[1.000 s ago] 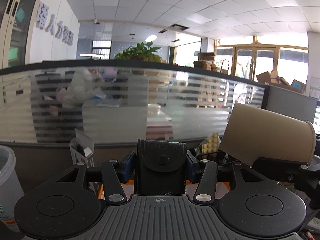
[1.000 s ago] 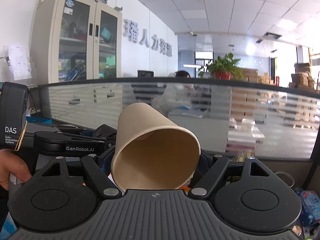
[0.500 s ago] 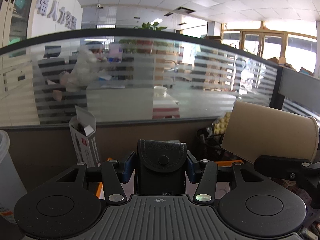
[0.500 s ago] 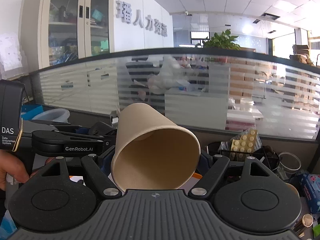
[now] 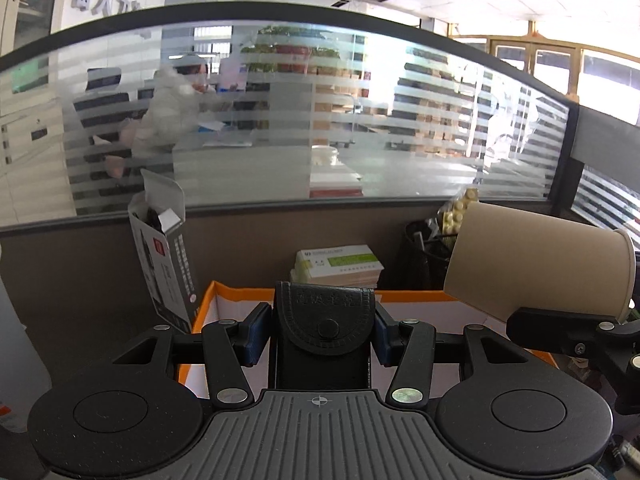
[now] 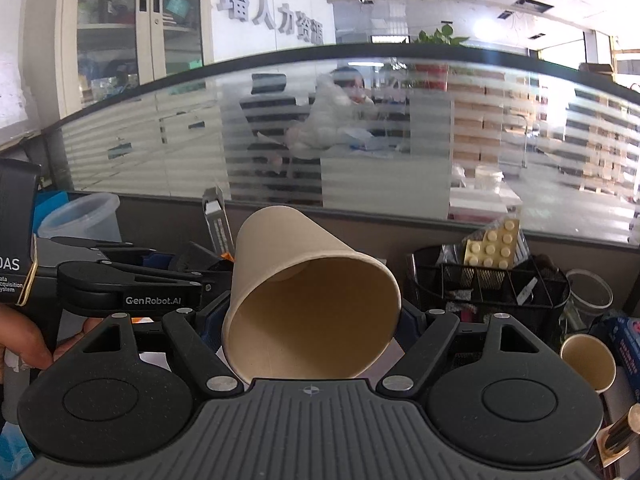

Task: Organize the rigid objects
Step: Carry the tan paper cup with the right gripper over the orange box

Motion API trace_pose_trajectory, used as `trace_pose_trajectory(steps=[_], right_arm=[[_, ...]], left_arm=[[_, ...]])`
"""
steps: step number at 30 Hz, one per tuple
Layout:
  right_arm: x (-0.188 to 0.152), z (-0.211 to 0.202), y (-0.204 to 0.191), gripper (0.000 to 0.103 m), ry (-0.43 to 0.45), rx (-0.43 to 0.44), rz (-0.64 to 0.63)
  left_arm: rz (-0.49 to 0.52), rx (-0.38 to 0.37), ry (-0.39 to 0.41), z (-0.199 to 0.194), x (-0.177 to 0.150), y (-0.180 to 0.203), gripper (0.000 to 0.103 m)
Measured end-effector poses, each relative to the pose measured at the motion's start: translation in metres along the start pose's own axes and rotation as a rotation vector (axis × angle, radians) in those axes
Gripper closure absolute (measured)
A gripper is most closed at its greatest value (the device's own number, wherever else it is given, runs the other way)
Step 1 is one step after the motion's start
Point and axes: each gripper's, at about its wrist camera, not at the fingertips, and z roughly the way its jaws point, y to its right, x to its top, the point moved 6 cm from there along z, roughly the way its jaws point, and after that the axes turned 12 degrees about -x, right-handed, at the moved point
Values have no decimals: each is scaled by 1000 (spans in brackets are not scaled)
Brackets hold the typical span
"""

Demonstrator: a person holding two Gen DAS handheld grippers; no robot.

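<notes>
Paper cup [image 6: 312, 304] tilted, mouth toward camera, clamped in right gripper [image 6: 310, 320] fingers. Black leather pouch [image 5: 326, 332] clamped upright in left gripper [image 5: 320, 330] fingers, above orange-rimmed box [image 5: 224, 292].

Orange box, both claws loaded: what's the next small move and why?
Probably lower the left claw a little further, so its black pouch goes down into the orange box. The pouch is clamped and sits just above the box's open white interior. The right claw grips a tilted paper cup alongside.
</notes>
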Motion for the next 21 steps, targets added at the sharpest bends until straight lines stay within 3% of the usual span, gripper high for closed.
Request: trace_pose_trajectory(steps=[21], right_arm=[[-33, 43, -3, 27, -123, -12, -13]], left_arm=[[-19, 18, -88, 38, -21, -17, 54]])
